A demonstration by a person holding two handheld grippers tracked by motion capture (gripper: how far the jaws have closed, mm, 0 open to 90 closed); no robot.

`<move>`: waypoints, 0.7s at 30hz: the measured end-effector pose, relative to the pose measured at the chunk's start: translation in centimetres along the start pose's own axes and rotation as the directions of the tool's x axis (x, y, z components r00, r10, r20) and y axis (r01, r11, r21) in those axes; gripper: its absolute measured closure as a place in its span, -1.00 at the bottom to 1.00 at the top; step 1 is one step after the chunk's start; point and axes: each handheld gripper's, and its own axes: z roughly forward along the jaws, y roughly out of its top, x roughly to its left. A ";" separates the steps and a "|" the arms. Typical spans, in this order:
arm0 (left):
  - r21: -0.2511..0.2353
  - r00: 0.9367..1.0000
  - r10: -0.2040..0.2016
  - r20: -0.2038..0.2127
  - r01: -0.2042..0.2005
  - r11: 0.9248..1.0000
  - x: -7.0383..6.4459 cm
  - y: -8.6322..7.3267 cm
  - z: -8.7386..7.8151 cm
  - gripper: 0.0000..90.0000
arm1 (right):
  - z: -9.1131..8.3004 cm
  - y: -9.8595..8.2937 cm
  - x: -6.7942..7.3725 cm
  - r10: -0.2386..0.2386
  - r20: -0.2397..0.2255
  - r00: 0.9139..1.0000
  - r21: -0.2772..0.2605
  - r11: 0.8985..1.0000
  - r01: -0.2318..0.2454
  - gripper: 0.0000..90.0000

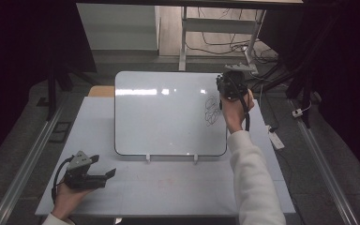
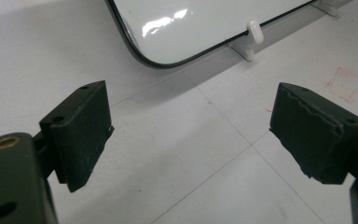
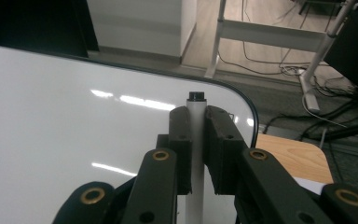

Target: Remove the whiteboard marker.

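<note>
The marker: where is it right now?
The marker is clamped in the right gripper, at the whiteboard's upper right, beside the black scribbles.

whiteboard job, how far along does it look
Done: a black scribble already sits on the whiteboard near its right edge. In hand: the right gripper is shut on a white marker at the board. The left gripper rests open over the table. What's left can't be told.

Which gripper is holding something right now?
The right gripper, up at the whiteboard, is shut on a white marker. The left gripper rests open above the table.
</note>
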 end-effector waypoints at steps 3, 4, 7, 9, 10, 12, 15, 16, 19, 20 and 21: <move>0.002 1.000 -0.001 -0.001 0.001 1.000 -0.1 0.0 0.1 -0.70 | -1.0 -0.2 -0.2 0.017 -0.030 0.999 -0.030 0.999 -0.018 0.80; 0.002 1.000 -0.001 -0.001 0.001 1.000 -0.1 0.0 0.1 -0.70 | -1.3 -0.2 -0.3 0.023 -0.041 0.999 -0.040 0.999 -0.024 0.80; 0.005 1.000 -0.001 0.000 0.001 1.000 -0.2 0.0 0.1 -0.70 | -2.4 -0.4 -0.2 0.015 -0.070 0.997 -0.065 0.998 -0.019 0.80; 0.006 1.000 -0.001 0.001 0.001 1.000 -0.2 0.0 0.2 -0.70 | -2.8 -0.6 -0.2 0.015 -0.080 0.997 -0.073 0.997 -0.021 0.80; 0.006 1.000 -0.002 0.002 0.002 1.000 -0.2 0.0 0.2 -0.69 | -3.5 -1.0 -0.1 0.020 -0.110 0.994 -0.086 0.996 -0.029 0.80; 0.006 1.000 -0.003 0.007 0.003 1.000 -0.2 0.0 0.2 -0.69 | -4.1 -1.5 0.0 0.017 -0.135 0.991 -0.099 0.995 -0.031 0.80; 0.008 1.000 -0.002 0.019 0.001 1.000 -0.5 0.3 0.3 -0.68 | -5.1 -2.4 0.2 0.008 -0.167 0.986 -0.113 0.993 -0.027 0.80; 0.008 1.000 -0.002 0.019 0.001 1.000 -0.5 0.3 0.3 -0.67 | -5.5 -2.8 0.3 0.010 -0.183 0.983 -0.119 0.992 -0.032 0.80; 0.006 1.000 0.003 0.030 -0.003 1.000 -0.9 0.6 0.4 -0.67 | -6.4 -3.9 0.5 0.018 -0.230 0.973 -0.128 0.991 -0.049 0.79; 0.004 0.999 0.004 0.035 -0.004 1.000 -1.0 0.7 0.5 -0.67 | -6.4 -3.9 0.5 0.018 -0.230 0.973 -0.128 0.991 -0.049 0.79; 0.002 0.999 0.004 0.043 -0.004 1.000 -1.2 0.9 0.5 -0.66 | -7.0 -4.7 0.7 0.017 -0.261 0.965 -0.135 0.989 -0.054 0.79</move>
